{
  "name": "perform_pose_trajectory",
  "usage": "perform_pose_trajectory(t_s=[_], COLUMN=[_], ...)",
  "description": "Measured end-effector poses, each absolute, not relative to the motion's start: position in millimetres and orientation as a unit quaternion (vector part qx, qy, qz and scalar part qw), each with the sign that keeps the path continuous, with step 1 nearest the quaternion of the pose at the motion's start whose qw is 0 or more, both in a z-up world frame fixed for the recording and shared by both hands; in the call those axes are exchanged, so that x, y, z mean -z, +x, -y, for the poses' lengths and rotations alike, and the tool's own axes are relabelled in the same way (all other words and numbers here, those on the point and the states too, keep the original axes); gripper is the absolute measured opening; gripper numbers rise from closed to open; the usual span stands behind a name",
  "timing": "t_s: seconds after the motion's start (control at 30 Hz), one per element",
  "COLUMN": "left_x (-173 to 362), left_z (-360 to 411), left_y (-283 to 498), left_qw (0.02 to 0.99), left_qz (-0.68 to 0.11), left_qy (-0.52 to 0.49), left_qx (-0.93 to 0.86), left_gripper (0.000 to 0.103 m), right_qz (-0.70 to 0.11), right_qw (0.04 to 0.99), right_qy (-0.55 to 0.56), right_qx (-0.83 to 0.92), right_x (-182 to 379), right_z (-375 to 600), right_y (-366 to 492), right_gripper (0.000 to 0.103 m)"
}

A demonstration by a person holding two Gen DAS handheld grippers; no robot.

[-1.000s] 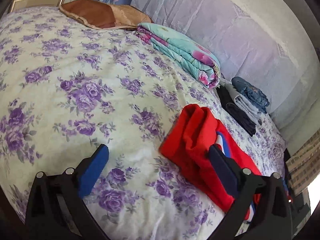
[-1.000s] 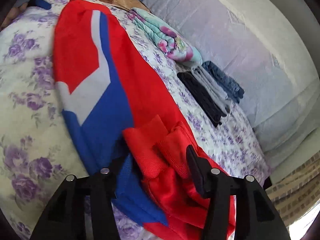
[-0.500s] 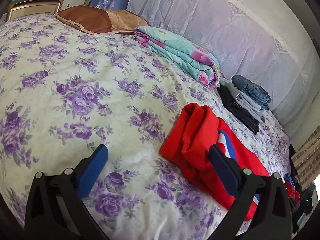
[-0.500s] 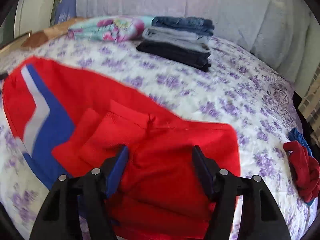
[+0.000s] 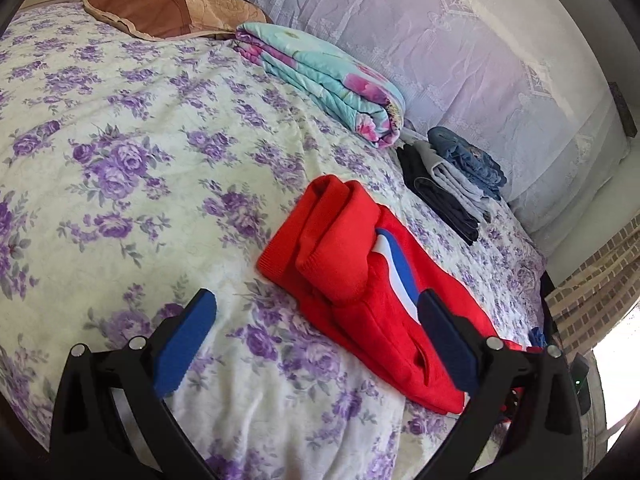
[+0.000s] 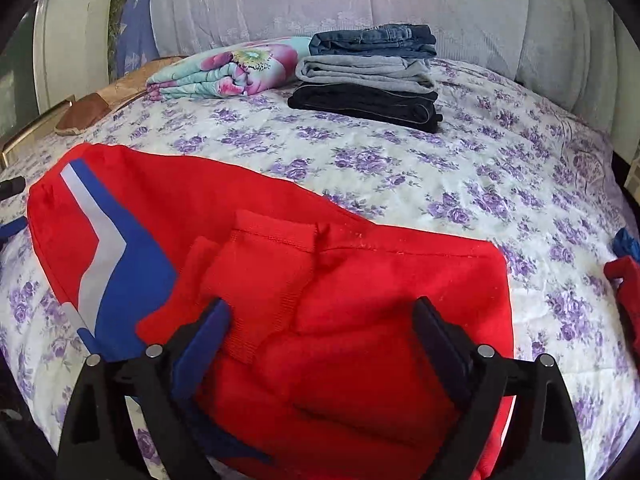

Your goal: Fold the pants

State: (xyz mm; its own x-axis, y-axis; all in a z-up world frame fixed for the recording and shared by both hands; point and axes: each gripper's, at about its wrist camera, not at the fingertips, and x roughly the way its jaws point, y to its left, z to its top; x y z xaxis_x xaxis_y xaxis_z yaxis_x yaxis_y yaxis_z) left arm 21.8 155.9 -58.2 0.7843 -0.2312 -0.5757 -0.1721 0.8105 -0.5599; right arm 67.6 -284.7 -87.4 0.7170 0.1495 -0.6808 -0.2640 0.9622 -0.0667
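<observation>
We work on a bed (image 5: 132,128) covered by a cream spread printed with purple roses, which fills most of both views. The red pants (image 6: 360,300), with a blue and white stripe on one side, lie folded on the spread toward the near edge of the bed, the ribbed cuffs doubled back on top of the red cloth. Our left gripper (image 5: 316,320) hangs above the spread with its blue pads spread wide and nothing between them; the pants lie just beside its right finger. Our right gripper (image 6: 320,320) hovers over the pants with its jaws opening; the red cloth lies below and between the fingers, and the pads do not press on it. Along the far edge of the bed, against a wall draped in pale lilac lace curtain (image 5: 460,52), a folded turquoise quilt (image 5: 332,80) with pink flowers rests beside a row of folded pants (image 6: 368,76): black nearest, grey in the middle, blue denim next to the curtain. A brown cushion (image 5: 160,12) lies at the far left corner of the bed. At the right edge of the bed a small heap of red and blue clothes (image 6: 626,268) shows, and a brick-patterned wall (image 5: 600,296) stands beyond it.
</observation>
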Motion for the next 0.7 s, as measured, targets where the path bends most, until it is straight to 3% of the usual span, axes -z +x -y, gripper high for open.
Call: perform_pose_trajectory(t_s=[0.43, 0.5, 0.53, 0.7], left_x=[70.9, 72.8, 75.0, 79.5], left_z=[-143.7, -146.1, -149.5, -165.1], left_y=[67.5, 64.6, 62.3, 53.4], left_qw=[0.858, 0.857, 0.854, 0.833], left_qz=[-0.361, -0.357, -0.357, -0.345], left_qy=[-0.363, -0.369, -0.378, -0.430], left_qx=[0.050, 0.034, 0.025, 0.041], left_gripper=[0.095, 0.077, 0.062, 0.054], right_qz=[-0.360, -0.360, -0.360, -0.360], right_qw=[0.923, 0.923, 0.923, 0.923], right_qy=[-0.065, -0.062, -0.060, -0.056], right_qx=[-0.115, -0.117, -0.117, -0.119], right_x=[87.5, 86.9, 86.8, 86.4], right_z=[291.4, 292.4, 292.7, 293.1], right_y=[69.3, 69.7, 69.9, 69.7], right_gripper=[0.099, 0.099, 0.099, 0.099])
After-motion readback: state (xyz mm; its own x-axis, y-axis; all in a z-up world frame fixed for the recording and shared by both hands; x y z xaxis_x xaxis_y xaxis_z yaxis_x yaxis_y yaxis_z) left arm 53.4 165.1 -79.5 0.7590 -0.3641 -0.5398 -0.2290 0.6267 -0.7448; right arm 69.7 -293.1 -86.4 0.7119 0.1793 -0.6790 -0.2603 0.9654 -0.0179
